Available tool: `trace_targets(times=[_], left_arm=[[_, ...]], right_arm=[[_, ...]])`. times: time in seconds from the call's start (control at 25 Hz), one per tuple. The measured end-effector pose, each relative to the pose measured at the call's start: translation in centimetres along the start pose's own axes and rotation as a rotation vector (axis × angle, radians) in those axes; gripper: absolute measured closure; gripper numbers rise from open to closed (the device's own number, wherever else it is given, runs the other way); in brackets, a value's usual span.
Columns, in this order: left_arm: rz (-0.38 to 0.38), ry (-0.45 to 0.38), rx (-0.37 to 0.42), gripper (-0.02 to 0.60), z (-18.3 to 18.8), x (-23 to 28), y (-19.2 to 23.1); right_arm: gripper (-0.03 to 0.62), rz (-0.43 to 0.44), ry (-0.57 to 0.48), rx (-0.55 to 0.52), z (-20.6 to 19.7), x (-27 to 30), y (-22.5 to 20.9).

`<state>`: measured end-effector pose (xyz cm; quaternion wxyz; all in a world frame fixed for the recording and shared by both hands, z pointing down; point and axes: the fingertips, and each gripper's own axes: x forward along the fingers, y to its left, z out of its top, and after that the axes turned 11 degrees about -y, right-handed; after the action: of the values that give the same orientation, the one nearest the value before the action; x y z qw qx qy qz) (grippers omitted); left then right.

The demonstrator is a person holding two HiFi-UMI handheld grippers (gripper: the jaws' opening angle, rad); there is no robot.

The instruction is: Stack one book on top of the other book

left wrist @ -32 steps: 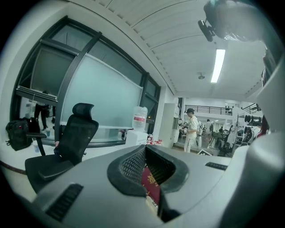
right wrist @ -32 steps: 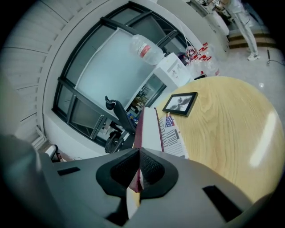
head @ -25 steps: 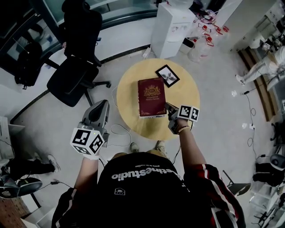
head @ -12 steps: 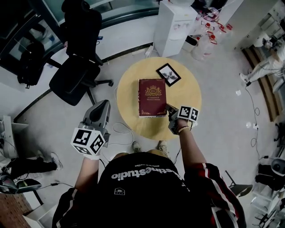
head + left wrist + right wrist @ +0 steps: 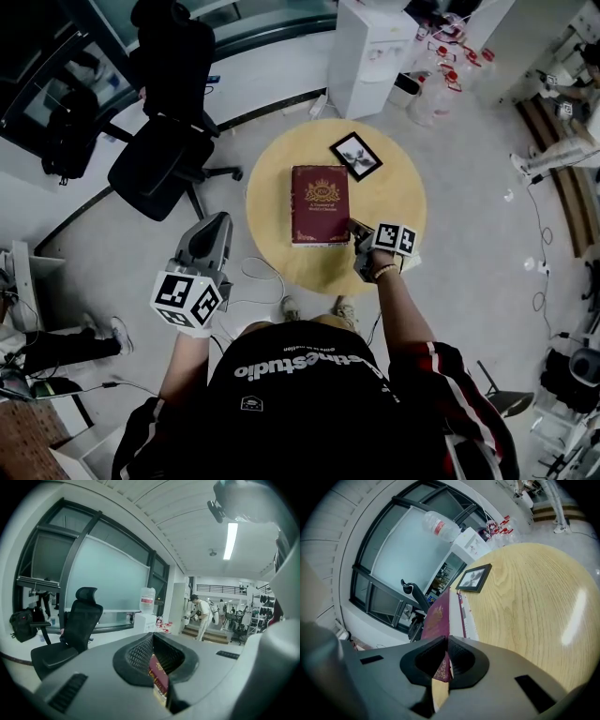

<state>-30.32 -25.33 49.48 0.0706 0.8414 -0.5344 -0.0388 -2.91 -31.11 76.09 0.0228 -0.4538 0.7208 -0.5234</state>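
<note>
A dark red book (image 5: 320,204) with gold print lies flat near the middle of the round wooden table (image 5: 398,202). In the right gripper view the pale page edges of a second book (image 5: 469,625) show under the red cover (image 5: 438,613). My right gripper (image 5: 354,229) is at the red book's near right corner. Its jaws have just been opening slightly, and the cover's corner still sits pinched between them (image 5: 446,641). My left gripper (image 5: 217,225) hangs over the floor left of the table, shut and holding nothing. It points toward the red book (image 5: 158,679).
A small black picture frame (image 5: 355,156) lies on the table beyond the books, also in the right gripper view (image 5: 474,577). A black office chair (image 5: 159,159) stands on the floor at the left, and a white water dispenser (image 5: 370,52) beyond the table. Cables trail by the table's foot.
The right gripper has sunk a little at the red book's near right corner. The left gripper has kept still.
</note>
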Motion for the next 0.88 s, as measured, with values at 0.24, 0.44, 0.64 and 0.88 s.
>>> trace_targets(times=[0.24, 0.44, 0.64, 0.88], left_arm=[[0.006, -0.01, -0.002, 0.565, 0.1, 0.1, -0.7], [0.021, -0.027, -0.005, 0.565, 0.7, 0.0, -1.4], [0.027, -0.042, -0.01, 0.565, 1.0, 0.5, -2.7], [-0.003, -0.057, -0.014, 0.565, 1.4, 2.1, -5.4]], right_arm=[[0.521, -0.022, -0.02, -0.07, 0.2, -0.2, -0.5], [0.507, -0.051, -0.044, -0.123, 1.6, -1.3, -0.7], [0.505, -0.09, -0.091, -0.269, 4.8, -3.5, -0.3], [0.505, -0.159, -0.189, -0.476, 10.0, -7.3, 0.8]])
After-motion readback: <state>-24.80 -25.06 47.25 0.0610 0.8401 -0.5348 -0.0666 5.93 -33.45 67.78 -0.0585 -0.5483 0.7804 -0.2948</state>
